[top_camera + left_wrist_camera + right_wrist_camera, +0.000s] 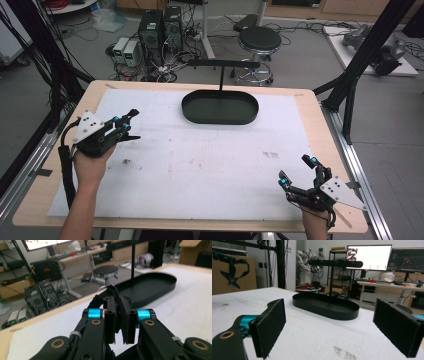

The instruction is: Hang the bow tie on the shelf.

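While the left tool (131, 125) is pinched narrow, the right tool (297, 170) gapes wide.

Table (320, 125) of pale, smooth wood, covered by a matt white sheet (200, 165) bearing faint scuffs; oval tray (220, 117) and its stand of matt black metal; gripper pads (270, 325) faced in rough, black, foam-like material beside glossy blue metal fittings (93, 314).

Right tongs' (329, 325) tips off-frame
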Action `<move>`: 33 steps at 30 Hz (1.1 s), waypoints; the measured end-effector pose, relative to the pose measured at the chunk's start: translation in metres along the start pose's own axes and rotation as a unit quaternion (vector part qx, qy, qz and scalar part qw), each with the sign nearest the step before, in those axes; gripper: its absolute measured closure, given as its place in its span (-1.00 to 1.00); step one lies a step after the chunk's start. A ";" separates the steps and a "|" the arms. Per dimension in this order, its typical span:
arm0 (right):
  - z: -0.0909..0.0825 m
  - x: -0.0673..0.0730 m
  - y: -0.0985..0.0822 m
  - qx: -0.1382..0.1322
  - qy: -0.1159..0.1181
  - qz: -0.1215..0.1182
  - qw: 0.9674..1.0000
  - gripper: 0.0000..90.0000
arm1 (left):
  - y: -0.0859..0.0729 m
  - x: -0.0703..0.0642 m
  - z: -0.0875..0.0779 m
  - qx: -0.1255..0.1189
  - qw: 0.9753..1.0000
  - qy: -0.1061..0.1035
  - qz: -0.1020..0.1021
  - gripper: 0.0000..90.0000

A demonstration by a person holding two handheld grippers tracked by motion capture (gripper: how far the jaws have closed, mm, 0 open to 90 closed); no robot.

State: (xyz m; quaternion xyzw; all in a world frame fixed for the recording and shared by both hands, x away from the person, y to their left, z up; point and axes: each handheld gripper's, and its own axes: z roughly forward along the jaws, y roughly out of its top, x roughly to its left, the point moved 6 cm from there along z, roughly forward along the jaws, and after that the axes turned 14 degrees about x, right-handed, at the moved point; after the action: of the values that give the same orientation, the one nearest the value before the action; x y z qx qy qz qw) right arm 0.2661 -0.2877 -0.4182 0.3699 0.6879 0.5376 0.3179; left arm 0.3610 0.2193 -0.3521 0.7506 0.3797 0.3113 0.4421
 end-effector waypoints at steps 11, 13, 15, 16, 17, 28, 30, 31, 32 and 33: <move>-0.001 -0.002 0.001 -0.005 -0.001 0.000 1.000 -0.77 | 0.048 -0.003 0.009 -0.071 0.997 0.017 0.001 0.84; -0.001 -0.002 0.001 -0.005 -0.002 -0.001 1.000 -0.77 | 0.057 -0.004 0.013 -0.082 0.996 0.018 0.003 0.84; -0.001 -0.002 0.001 -0.005 -0.001 -0.001 1.000 -0.77 | 0.066 -0.006 0.017 -0.086 0.996 0.020 0.005 0.84; -0.001 -0.001 0.001 -0.003 0.001 0.002 1.000 -0.77 | 0.069 -0.007 0.019 -0.089 0.996 0.019 0.006 0.84; 0.000 -0.001 0.001 -0.005 0.000 0.000 1.000 -0.77 | 0.074 -0.008 0.023 -0.093 0.995 0.018 0.010 0.84; -0.001 -0.002 0.001 -0.006 0.002 0.007 1.000 -0.77 | 0.114 -0.026 0.057 -0.121 0.991 0.030 0.052 0.85; -0.001 -0.002 0.001 -0.006 0.003 0.007 1.000 -0.77 | 0.120 -0.030 0.065 -0.125 0.990 0.030 0.058 0.85; -0.001 -0.002 0.002 -0.007 0.003 0.008 1.000 -0.77 | 0.122 -0.032 0.069 -0.125 0.990 0.030 0.059 0.85; -0.001 -0.002 0.002 -0.009 0.003 0.006 1.000 -0.77 | 0.125 -0.033 0.072 -0.126 0.990 0.030 0.061 0.85; -0.001 -0.003 0.002 -0.008 0.003 0.007 1.000 -0.77 | 0.127 -0.034 0.075 -0.127 0.990 0.030 0.062 0.85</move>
State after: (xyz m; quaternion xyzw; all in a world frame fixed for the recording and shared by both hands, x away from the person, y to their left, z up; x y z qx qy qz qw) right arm 0.2669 -0.2903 -0.4160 0.3704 0.6817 0.5465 0.3155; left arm 0.4412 0.1176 -0.2735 0.7009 0.3034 0.4059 0.5020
